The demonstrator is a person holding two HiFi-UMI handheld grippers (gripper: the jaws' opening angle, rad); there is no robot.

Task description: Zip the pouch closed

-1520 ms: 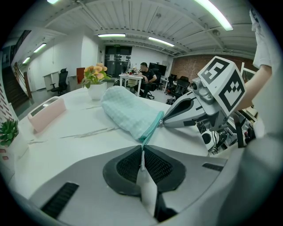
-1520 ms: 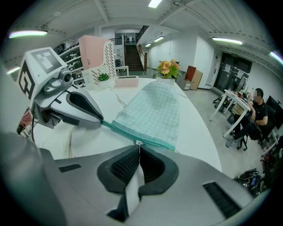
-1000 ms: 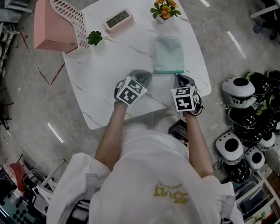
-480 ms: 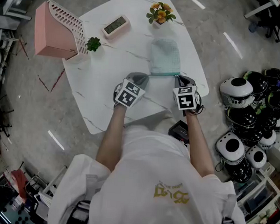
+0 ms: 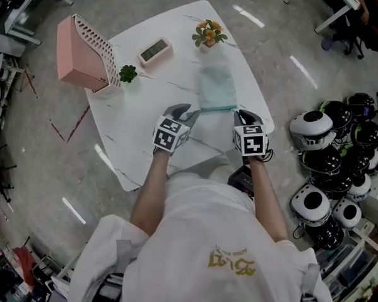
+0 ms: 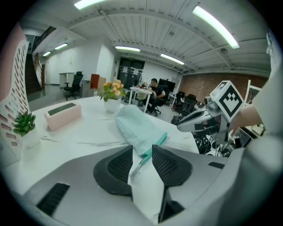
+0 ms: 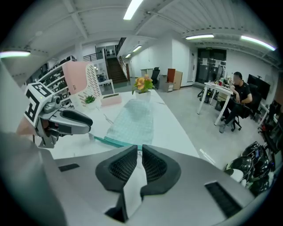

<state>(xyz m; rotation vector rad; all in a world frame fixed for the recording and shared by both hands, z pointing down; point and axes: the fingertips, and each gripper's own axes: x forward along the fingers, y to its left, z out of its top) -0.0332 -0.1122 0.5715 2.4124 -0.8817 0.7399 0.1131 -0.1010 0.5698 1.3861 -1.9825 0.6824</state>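
Since the earlier frames, both grippers have lifted off the near edge of the pouch (image 5: 217, 87), and the jaws of both have just been opening. The pouch, pale green mesh, lies flat on the white table (image 5: 133, 128), with its teal zipper edge (image 5: 218, 108) towards the person.

The left gripper (image 6: 142, 149) stands wide apart. The end of the zipper edge runs into the gap between the pads, and neither pad presses on it.

The right gripper (image 7: 139, 149) shows only a narrow gap, with bare table visible through it. It grips nothing, and the right end of the zipper edge lies just beyond its tips.

In the head view, each gripper sits just beside one end of the zipper edge.

Beyond the pouch stands a flower pot (image 5: 208, 34). To the left are a pink clock (image 5: 154, 51), a small green plant (image 5: 128, 73) and a pink rack (image 5: 80, 53) at the table corner.
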